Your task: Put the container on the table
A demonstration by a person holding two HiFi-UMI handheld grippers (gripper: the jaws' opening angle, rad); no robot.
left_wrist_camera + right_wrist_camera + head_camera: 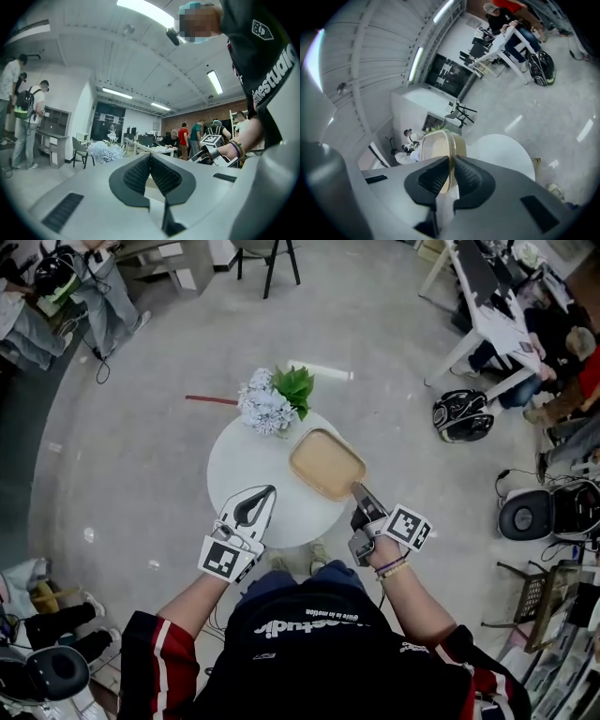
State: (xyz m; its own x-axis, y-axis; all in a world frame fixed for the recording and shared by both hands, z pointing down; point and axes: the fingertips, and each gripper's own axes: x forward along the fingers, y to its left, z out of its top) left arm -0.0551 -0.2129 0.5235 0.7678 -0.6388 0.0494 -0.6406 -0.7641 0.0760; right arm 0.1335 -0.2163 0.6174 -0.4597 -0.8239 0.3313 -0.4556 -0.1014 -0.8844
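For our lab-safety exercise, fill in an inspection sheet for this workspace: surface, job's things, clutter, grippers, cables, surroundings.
Surface: round white table on a grey floor.
Job's things: tan container over the table's right side; whether it rests there cannot be told.
Clutter: flowers at the table's far edge.
Grippers: right gripper shut on the container's rim; left gripper shut, empty.
Cables: one cable on the floor at right.
Surroundings: people at a white desk; dark bag on the floor.
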